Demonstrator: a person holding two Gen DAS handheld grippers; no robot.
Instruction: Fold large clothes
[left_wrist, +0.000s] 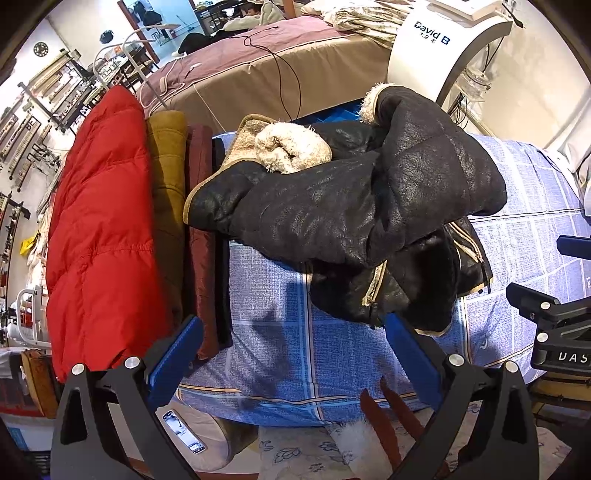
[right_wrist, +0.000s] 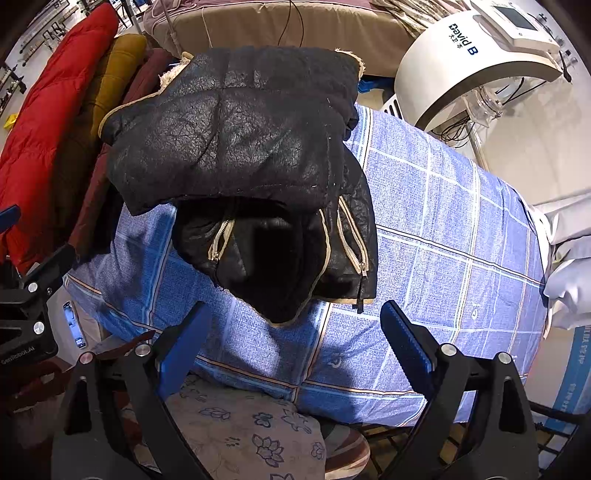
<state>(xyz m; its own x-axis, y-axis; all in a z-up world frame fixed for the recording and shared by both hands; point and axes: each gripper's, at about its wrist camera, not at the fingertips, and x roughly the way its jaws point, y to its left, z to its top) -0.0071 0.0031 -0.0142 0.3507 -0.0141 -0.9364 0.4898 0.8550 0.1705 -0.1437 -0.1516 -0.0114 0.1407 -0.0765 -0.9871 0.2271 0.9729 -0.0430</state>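
Observation:
A black leather jacket (left_wrist: 351, 206) with cream fleece lining (left_wrist: 291, 147) and cream zips lies bunched and partly folded on the blue checked sheet (left_wrist: 280, 332). It also shows in the right wrist view (right_wrist: 240, 147), its hem pointing toward me. My left gripper (left_wrist: 295, 332) is open and empty, just short of the jacket's near edge. My right gripper (right_wrist: 295, 325) is open and empty, its fingers either side of the jacket's lower hem, not touching it. The right gripper's body shows at the right edge of the left wrist view (left_wrist: 554, 317).
A row of folded clothes lies along the left: a red puffer (left_wrist: 99, 229), a mustard garment (left_wrist: 168, 177) and a maroon one (left_wrist: 201, 240). A white machine (right_wrist: 461, 62) stands at the back right. Another bed (left_wrist: 258, 70) is behind. A phone (left_wrist: 183, 432) lies below the bed's edge.

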